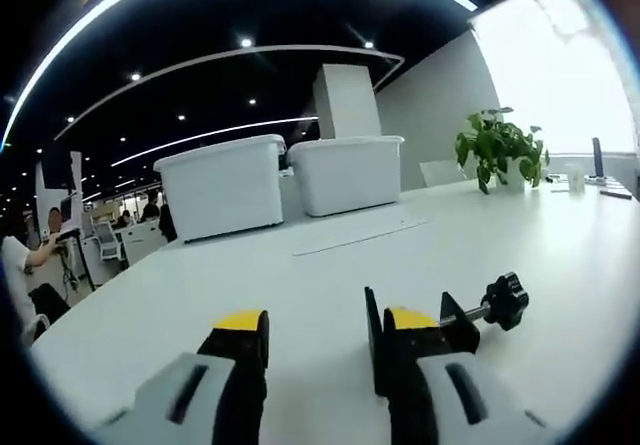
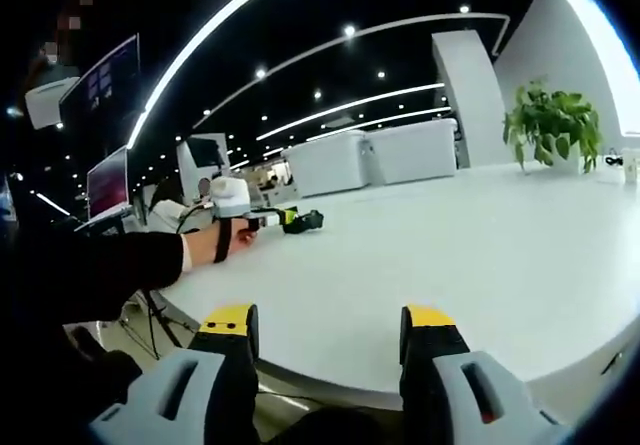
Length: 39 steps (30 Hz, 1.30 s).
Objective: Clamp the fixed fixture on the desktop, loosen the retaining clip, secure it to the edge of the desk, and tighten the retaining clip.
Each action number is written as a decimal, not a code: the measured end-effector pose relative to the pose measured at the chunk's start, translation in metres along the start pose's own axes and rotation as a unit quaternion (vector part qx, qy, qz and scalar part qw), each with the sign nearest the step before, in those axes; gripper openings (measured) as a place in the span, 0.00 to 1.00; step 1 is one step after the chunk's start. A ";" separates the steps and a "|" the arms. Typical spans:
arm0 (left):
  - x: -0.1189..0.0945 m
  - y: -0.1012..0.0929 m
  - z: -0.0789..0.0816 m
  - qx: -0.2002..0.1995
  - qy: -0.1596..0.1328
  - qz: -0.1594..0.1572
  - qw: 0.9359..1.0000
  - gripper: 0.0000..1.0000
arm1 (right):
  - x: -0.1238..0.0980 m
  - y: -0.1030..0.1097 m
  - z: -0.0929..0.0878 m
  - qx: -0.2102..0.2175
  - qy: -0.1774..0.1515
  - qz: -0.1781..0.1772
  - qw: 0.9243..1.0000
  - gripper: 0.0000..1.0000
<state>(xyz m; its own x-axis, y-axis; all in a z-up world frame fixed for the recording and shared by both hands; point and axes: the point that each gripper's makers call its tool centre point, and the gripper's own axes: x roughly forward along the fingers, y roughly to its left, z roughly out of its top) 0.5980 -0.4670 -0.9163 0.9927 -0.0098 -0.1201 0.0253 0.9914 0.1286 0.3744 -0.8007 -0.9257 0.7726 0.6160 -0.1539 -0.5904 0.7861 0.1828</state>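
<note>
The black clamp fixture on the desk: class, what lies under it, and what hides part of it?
The clamp fixture rests directly on the white desk. The left gripper stands open, and its right jaw covers the fixture's lower body.

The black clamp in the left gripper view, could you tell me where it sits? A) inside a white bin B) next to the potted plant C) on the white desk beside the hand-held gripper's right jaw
C: the black clamp lies on the white desk right by the left hand-held gripper, far from the bins and plant.
</note>
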 end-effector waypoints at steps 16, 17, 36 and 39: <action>0.007 -0.013 -0.003 0.008 0.001 -0.032 0.999 0.31 | -0.002 -0.006 -0.002 0.009 -0.001 -0.002 1.000 0.52; 0.007 -0.012 -0.003 0.005 0.001 -0.034 0.999 0.31 | -0.003 -0.007 -0.002 0.008 -0.001 -0.004 1.000 0.52; 0.011 -0.017 -0.003 -0.009 -0.001 -0.069 0.998 0.10 | -0.004 -0.003 -0.002 0.009 -0.004 0.001 1.000 0.46; 0.012 -0.017 -0.003 -0.001 -0.001 -0.072 0.997 0.06 | -0.004 -0.001 0.001 0.013 -0.008 0.002 1.000 0.46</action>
<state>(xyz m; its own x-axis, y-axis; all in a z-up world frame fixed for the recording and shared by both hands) 0.6089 -0.4840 -0.9227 0.9790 -0.1527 -0.1349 0.1677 0.9800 0.1076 0.3724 -0.8044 -0.9244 0.7739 0.6179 -0.1385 -0.5869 0.7821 0.2094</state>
